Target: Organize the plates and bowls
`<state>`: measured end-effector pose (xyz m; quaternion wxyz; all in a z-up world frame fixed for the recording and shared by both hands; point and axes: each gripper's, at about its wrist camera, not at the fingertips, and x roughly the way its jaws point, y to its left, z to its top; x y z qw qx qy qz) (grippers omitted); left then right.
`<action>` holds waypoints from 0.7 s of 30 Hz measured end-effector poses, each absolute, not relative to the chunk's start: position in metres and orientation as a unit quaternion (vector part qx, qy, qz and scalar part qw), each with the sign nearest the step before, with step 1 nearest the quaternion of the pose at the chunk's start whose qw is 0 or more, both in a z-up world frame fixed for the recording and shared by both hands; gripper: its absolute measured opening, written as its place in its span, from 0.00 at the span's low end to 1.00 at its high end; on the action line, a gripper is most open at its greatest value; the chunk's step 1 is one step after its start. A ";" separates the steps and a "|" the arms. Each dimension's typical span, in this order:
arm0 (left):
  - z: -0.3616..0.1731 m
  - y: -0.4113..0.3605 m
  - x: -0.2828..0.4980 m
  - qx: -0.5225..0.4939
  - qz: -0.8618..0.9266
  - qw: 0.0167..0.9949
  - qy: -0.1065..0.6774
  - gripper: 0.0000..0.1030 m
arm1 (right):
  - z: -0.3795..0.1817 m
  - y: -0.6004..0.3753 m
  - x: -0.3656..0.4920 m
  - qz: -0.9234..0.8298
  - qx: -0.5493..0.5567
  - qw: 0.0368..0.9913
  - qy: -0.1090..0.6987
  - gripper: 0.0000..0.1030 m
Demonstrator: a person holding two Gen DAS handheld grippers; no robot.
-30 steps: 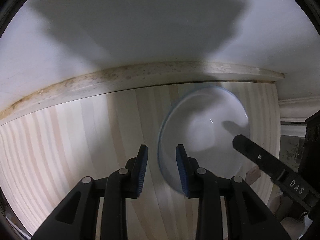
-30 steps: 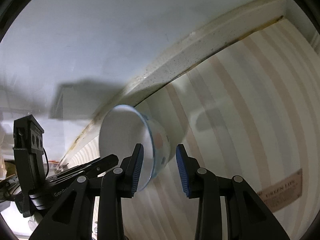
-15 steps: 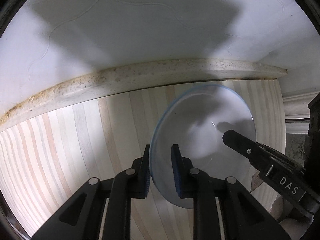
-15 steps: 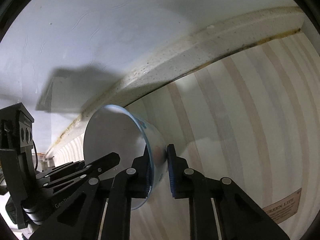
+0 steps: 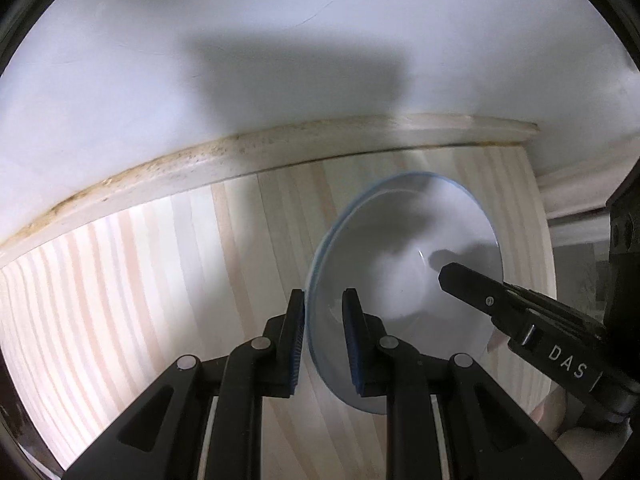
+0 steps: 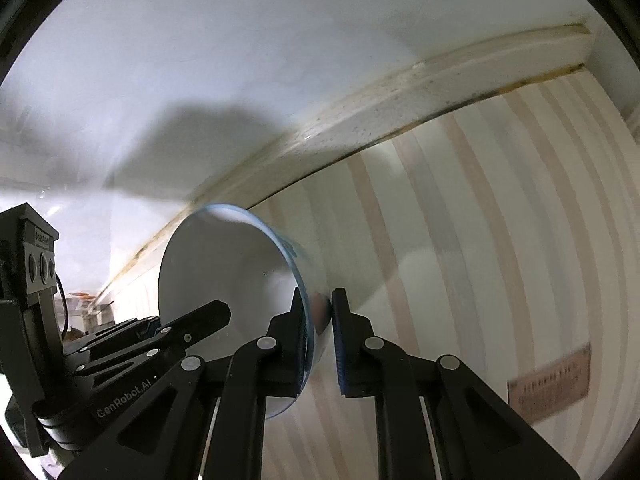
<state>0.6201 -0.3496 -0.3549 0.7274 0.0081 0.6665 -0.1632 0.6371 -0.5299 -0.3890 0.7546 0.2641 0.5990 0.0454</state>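
A white bowl with a blue rim is held between both grippers above a pale striped wooden surface. My left gripper is shut on the bowl's left rim, one pad outside and one inside. My right gripper is shut on the opposite rim of the same bowl. The right gripper's black finger reaches into the bowl in the left wrist view. The left gripper's fingers show at the bowl's far side in the right wrist view.
The striped wooden surface ends at a stained cream ledge below a white wall. A brown label lies on the wood at the right. The surface's right edge is close to the bowl.
Both grippers closed from open onto the bowl's rim. The bowl has since moved slightly up and away from the wood with both grippers on it.
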 end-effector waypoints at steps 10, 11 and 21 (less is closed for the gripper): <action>-0.297 -0.323 0.543 0.017 -0.183 0.738 0.649 0.16 | -0.332 -0.509 0.544 0.051 0.251 0.769 0.585 0.13; -0.290 -0.319 0.531 0.019 -0.186 0.740 0.646 0.16 | -0.327 -0.508 0.532 0.052 0.250 0.770 0.585 0.13; -0.275 -0.293 0.445 0.026 -0.202 0.734 0.648 0.16 | -0.301 -0.479 0.425 0.061 0.255 0.768 0.585 0.13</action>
